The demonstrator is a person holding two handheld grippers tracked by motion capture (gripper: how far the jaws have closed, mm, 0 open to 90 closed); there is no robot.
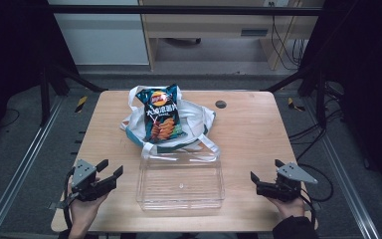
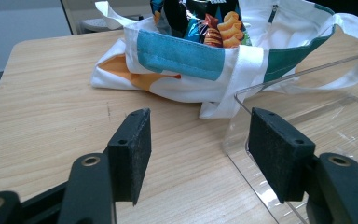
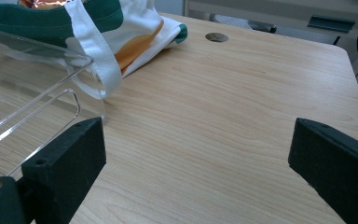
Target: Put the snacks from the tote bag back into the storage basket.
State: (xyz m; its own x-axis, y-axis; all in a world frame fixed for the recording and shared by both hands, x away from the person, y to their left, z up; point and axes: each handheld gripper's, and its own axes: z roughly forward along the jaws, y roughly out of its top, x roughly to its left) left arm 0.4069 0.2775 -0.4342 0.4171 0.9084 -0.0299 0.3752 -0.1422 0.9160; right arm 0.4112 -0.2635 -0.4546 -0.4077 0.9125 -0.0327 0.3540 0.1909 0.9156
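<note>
A dark chip bag lies on a white cloth tote bag at the table's centre back. In front of it stands a clear plastic bin, empty. My left gripper rests open at the bin's left, near the front edge, nothing between its jaws. My right gripper stands open at the bin's right, jaws wide apart over bare wood.
The wooden table has a small dark grommet hole at the back right. Black frame posts and cables stand beside the table, with a desk behind it. Open wood lies to the right of the tote.
</note>
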